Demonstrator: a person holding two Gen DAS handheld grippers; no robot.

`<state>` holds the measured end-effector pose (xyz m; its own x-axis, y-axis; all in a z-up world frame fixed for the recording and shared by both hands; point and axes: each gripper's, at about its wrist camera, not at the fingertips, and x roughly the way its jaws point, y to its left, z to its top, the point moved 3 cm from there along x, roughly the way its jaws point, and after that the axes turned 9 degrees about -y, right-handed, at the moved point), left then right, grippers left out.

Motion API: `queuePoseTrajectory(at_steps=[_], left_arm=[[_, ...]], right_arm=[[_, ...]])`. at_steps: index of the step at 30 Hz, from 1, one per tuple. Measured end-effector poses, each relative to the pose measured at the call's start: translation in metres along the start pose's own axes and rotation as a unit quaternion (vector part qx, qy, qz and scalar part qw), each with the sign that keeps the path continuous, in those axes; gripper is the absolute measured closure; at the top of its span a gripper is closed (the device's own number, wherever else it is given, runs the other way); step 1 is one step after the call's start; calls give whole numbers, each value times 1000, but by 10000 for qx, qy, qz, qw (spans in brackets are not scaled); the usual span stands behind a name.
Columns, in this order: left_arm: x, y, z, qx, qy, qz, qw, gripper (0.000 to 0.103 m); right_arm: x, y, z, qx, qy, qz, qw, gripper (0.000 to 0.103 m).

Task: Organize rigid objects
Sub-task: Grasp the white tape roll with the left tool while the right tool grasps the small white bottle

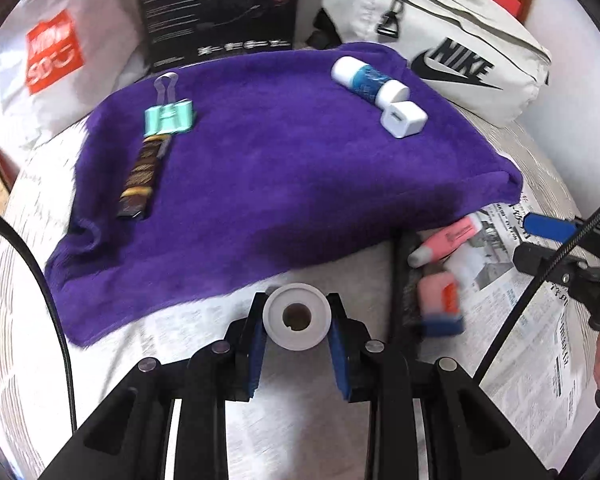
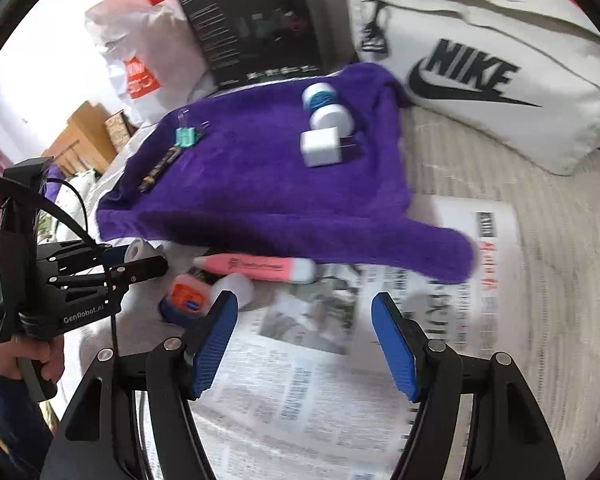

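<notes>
**Desk:** Rigid objects on the purple towel (image 1: 284, 168) — where does each one lie?

**Photographer:** Far right, a white and blue bottle (image 1: 370, 80) lies on its side, with a white charger cube (image 1: 403, 119) touching its near end. On the left, a mint binder clip (image 1: 169, 117) sits at the far end of a dark patterned bar (image 1: 140, 176); the two meet end to end.

**Desk:** And off the towel?

**Photographer:** Just beside its near right edge, on the newspaper (image 2: 300, 380), lie a pink highlighter (image 2: 260, 267) and a small orange and blue container (image 2: 186, 300). A whitish item between them is too blurred to name.

**Desk:** Left gripper?

**Photographer:** The left gripper (image 1: 297, 322) has its blue pads clenched on a white roll (image 1: 297, 316), hollow core facing the camera, held over the newspaper at the towel's near edge. The right wrist view shows that roll at its tips, with a hand on the handle.

**Desk:** Right gripper?

**Photographer:** The right gripper (image 2: 305, 336) is released, its fingers (image 2: 214, 348) spread wide with only newsprint between them, near the highlighter.

**Desk:** Background?

**Photographer:** A cream Nike bag (image 1: 452, 52), a black box (image 1: 220, 8) and a white plastic bag (image 1: 52, 56) with a red logo stand behind the towel.
</notes>
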<state>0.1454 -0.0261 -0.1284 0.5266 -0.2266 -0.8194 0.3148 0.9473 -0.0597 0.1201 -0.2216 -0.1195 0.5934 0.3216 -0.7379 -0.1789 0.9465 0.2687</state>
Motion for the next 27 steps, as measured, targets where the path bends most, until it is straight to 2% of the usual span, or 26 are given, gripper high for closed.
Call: queuePoseTrajectory(at_steps=[4,11,13,18,21,23,27], left_arm=[[-6,18,-11,-225,-71,32,9997,76],[-8,25,-19,-367,-158,-50,9992,76],[-8,25,-19,-378,-189,-42,9991,76],[-6,26,-21,-370,-216,-56,9991,76],[-7,27,-23,-384,-237,-100,9989,76],[-7,28,-23,-381,-247,-109,9989,76],[-8,29,-24,-389,-265,-102,9988,76]], right_arm=[[7,19,-4,-268,-10,257,9993,35],[28,38,-12,-744,129,-19,9971,48],[34,39,-13,-840,177,-162,9962,51],[40,41,-10,-859,134,-192,9960,53],[43,45,-9,-957,88,-227,9951,62],[42,48,-10,-1026,127,-208,9944,74],[33,47,-14,-1006,206,-127,9946,74]])
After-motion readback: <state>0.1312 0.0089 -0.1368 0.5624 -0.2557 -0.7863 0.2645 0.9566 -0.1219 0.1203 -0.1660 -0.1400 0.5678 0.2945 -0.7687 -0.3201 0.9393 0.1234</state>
